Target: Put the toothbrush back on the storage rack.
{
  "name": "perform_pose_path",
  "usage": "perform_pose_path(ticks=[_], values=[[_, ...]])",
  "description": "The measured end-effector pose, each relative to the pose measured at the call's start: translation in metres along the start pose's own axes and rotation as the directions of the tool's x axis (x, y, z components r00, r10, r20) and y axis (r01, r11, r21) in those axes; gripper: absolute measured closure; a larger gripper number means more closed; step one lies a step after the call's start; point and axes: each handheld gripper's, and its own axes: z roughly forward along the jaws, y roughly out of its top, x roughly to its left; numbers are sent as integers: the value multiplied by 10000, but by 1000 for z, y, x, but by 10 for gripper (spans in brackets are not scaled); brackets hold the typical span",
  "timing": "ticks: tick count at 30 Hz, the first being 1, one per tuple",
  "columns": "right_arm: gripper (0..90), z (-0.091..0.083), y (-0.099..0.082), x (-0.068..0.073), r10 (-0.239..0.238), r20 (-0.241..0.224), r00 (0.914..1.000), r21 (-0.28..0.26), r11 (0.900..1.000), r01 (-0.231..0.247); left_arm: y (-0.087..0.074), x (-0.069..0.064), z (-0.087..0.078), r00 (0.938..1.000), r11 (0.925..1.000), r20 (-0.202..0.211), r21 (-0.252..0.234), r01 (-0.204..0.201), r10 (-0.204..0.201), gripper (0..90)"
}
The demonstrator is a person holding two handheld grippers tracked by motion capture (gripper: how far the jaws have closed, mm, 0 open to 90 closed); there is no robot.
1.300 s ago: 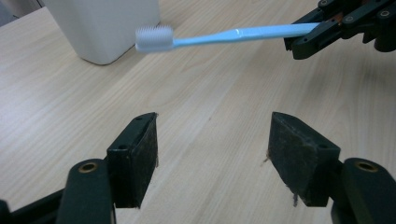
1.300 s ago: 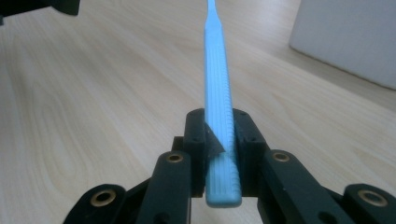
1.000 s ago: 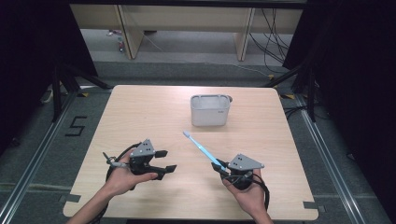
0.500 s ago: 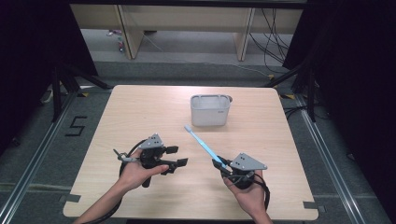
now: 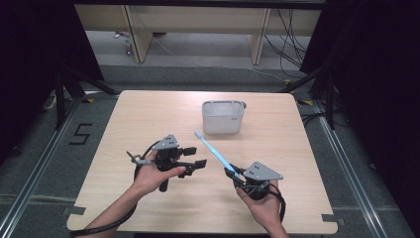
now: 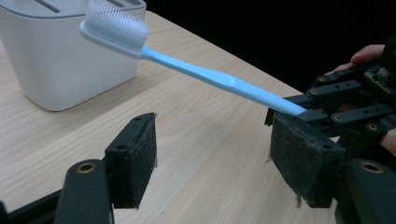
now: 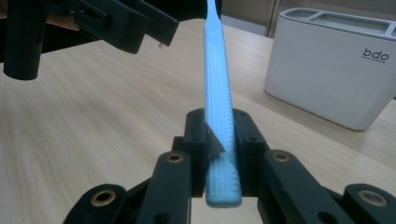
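light: even, overhead | table [image 5: 148,114]: bright, soft shadows | surroundings: dark | near jaws: slightly blurred

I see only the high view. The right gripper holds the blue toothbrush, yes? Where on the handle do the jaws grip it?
Observer: The right gripper is shut on the toothbrush near the handle's butt end; a short stub sticks out behind the jaws.
Operator: Is the left gripper open?
Observer: Yes, the left gripper has its jaws wide apart with nothing between them.
Operator: Is the white holder marked?
Observer: The white holder carries the letters "bdo" on its side and has slots in its top.
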Motion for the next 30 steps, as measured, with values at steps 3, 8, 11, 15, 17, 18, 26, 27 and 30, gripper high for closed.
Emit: perform_pose_path(ticks=[3,8,11,15,17,18,26,27,30], values=[[789,1,0,0,-10,-8,10000,-35,10000,10,2,0,3,10000,10000,33,-31,91,-91,314],[788,2,1,1,-62,-37,10000,-118,9999,61,7,0,7,9997,9998,231,-166,97,-93,312],[789,1,2,0,-138,-4,9999,-47,9999,138,8,-2,10,9996,9999,233,-64,147,-146,312],[789,3,2,0,-234,119,9997,-238,9994,237,9,-4,14,9996,10000,261,21,94,-95,316],[789,3,2,0,-133,10,9999,-47,9999,133,9,-5,16,9994,9999,325,-56,124,-122,316],[788,3,2,-1,-294,108,9995,-200,9994,296,9,-6,16,9995,10000,319,-2,85,-85,316],[788,6,0,3,-83,-103,9999,-2,10000,83,10,-7,21,9993,10000,375,24,75,-76,314],[788,6,0,3,-76,-82,9999,6,10000,76,10,-7,21,9992,10000,403,45,73,-75,313],[788,5,1,3,-100,-41,9999,15,9999,100,9,-7,23,9989,9998,439,18,190,-190,313]])
